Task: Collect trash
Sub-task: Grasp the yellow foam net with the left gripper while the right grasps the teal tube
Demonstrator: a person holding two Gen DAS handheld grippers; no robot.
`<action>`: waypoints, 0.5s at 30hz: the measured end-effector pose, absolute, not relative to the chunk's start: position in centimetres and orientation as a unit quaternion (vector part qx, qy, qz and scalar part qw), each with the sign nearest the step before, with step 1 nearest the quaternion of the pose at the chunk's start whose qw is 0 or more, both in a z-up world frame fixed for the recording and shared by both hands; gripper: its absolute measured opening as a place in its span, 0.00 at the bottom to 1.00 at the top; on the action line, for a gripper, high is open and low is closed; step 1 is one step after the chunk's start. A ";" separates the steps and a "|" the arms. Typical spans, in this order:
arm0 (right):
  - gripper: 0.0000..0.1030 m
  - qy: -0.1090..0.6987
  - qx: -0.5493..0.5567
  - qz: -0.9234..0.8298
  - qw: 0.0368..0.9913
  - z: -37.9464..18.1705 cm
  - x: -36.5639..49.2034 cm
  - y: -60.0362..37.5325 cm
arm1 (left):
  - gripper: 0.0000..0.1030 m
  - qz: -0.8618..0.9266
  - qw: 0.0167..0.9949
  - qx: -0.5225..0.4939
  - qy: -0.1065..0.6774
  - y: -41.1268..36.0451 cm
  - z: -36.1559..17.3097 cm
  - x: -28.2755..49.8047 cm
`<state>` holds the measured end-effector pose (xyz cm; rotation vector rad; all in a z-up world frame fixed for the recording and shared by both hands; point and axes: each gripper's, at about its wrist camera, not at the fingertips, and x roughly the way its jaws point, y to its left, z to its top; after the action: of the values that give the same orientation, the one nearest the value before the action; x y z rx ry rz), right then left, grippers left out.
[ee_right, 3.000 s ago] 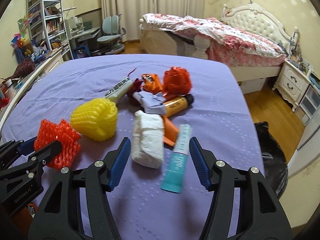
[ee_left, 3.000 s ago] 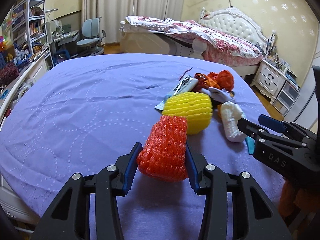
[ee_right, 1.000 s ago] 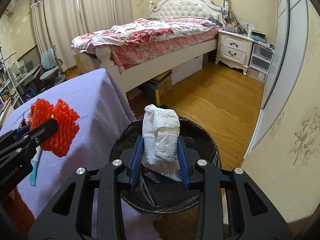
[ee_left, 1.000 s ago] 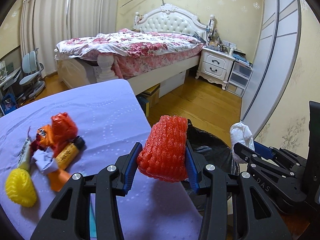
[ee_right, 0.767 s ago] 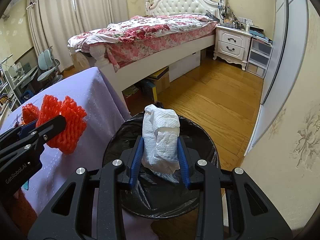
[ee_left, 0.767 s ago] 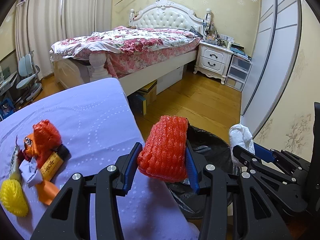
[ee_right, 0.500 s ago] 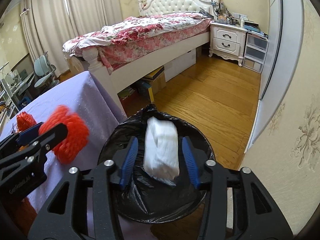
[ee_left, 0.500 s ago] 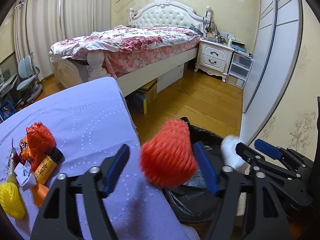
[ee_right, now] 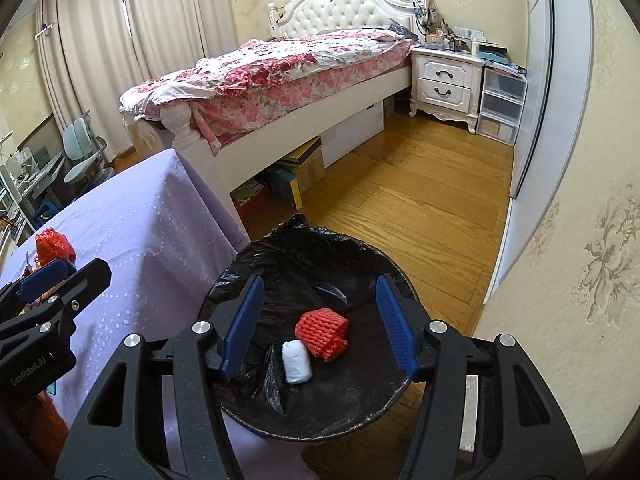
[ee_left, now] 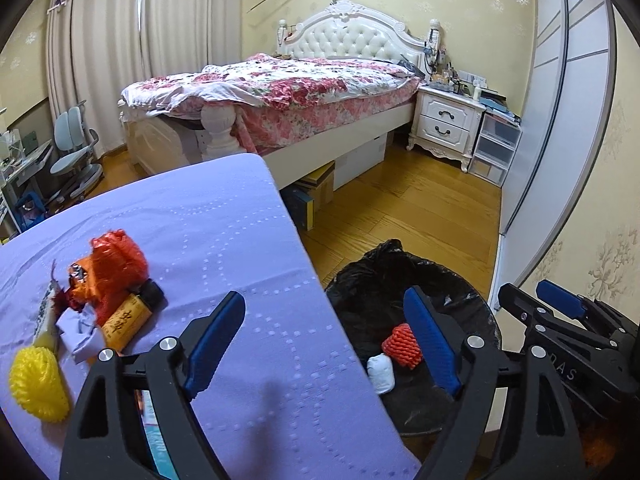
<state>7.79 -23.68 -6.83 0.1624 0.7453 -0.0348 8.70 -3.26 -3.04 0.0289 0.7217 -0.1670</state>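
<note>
Bin (ee_right: pixel 240 268) holding two pieces (one red (ee_right: pixel 322 333), one white (ee_right: pixel 296 367)), both tools spread.

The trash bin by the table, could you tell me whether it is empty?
Not empty: the trash bin holds an orange foam net and a white paper wad on its black liner.

We see a bedroom with pale yellow wallpaper (ee_right: pixel 600 184) patterned in small white flowers, full-length cream curtains (ee_left: pixel 112 60) hanging closed along the far wall, and a warm honey-coloured wooden plank floor (ee_right: pixel 416 200). A white bed with a tufted, carved headboard (ee_left: pixel 352 36) carries a rumpled pink floral quilt (ee_right: pixel 280 64), with cardboard boxes (ee_right: pixel 296 168) tucked beneath its frame, and beside it stand a white two-drawer nightstand (ee_left: pixel 448 128) and a translucent plastic drawer unit (ee_right: pixel 502 108). On the left, a pale blue-grey desk chair (ee_left: pixel 74 156) sits near a cluttered desk, while a white sliding wardrobe door (ee_left: pixel 560 120) runs along the right wall.
</note>
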 end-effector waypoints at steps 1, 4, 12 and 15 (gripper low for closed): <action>0.56 0.363 0.080 -0.014 0.928 -6.7 7.6 -23.4 | 0.79 -0.079 0.932 0.012 0.353 -2.9 -3.0 8.6; 0.56 0.362 0.076 -0.005 0.929 -6.4 7.1 -22.6 | 0.79 -0.067 0.934 0.008 0.352 -1.8 -2.6 7.9; 0.56 0.363 0.065 0.032 0.929 -5.8 5.8 -18.7 | 0.79 -0.018 0.939 0.002 0.343 2.2 -1.7 5.7; 0.56 0.366 0.056 0.053 0.928 -5.7 5.4 -16.7 | 0.79 0.002 0.939 -0.003 0.344 4.0 -1.7 4.8</action>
<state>5.38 -16.70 -5.70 0.1150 0.7492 0.1085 4.78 4.04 -1.69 -0.0058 0.7016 0.0041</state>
